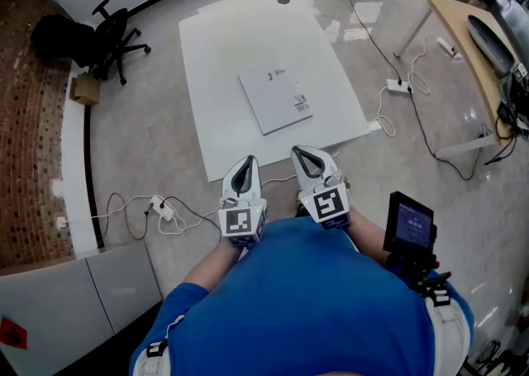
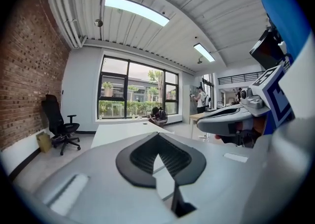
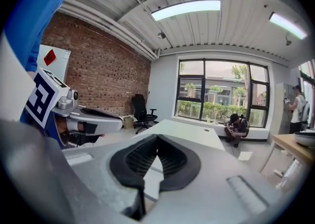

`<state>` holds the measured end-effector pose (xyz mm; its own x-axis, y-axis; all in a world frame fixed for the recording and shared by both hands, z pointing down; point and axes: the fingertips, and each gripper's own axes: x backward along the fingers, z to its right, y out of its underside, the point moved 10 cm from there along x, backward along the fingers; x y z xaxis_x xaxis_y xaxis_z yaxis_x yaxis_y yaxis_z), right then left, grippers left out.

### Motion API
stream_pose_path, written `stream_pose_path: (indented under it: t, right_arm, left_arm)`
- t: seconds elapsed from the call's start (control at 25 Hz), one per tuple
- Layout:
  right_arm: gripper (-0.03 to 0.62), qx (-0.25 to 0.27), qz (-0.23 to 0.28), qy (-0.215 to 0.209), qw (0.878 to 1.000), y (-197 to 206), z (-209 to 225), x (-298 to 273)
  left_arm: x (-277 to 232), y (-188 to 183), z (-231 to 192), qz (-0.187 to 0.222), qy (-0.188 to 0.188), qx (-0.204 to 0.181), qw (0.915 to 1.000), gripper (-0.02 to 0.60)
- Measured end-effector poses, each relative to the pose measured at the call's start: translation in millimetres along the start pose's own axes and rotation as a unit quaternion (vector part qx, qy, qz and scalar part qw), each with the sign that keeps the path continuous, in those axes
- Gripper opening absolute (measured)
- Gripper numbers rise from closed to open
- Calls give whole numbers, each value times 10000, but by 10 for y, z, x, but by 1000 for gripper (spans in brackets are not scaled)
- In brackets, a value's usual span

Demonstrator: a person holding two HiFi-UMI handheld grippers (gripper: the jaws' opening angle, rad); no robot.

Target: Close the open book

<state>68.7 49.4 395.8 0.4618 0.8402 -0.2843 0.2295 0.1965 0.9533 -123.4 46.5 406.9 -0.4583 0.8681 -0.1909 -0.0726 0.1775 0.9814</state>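
Left hand-held gripper point(image 1: 245, 169): jaws pressed together, tips meeting, nothing between them. Right hand-held gripper point(image 1: 306, 161): same, pressed together and empty. The two sit side by side, close but apart, in front of the person's chest at the near edge of the white bench point(image 1: 215, 52). Neither touches anything.

Book point(image 1: 275, 99) lies flat mid-bench, slightly right and turned at an angle. It shows one white cover face with small print and looks closed. It is well beyond both grippers.

Brown box point(image 1: 85, 89) on the floor at far left, just beside the office chair point(image 1: 111, 35); contents not visible.
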Motion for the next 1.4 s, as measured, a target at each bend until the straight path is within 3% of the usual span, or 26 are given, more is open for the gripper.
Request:
stream_pose_path:
  t: [0.24, 0.56, 0.84, 1.04, 1.4]
  right_arm:
    - [3, 219, -82, -415, 9989, 51, 447, -516]
    - [3, 618, -384, -1012, 9922, 173, 572, -877]
    - [3, 986, -741, -1349, 9832, 373, 535, -1311]
    - [3, 1526, -1080, -1514, 9706, 526, 393, -1580]
    - [22, 2283, -1815, -1947, 9365, 971, 131, -1930]
  left_arm:
    - [-535, 28, -36, -224, -377, 59, 9990, 5]
    - [-761, 156, -140, -483, -830, 100, 9953, 5]
    - [-945, 379, -384, -817, -856, 128, 9929, 5]
    - [-1034, 607, -520, -1104, -718, 186, 9911, 5]
    - [-1105, 939, -620, -1540, -581, 420, 9855, 5]
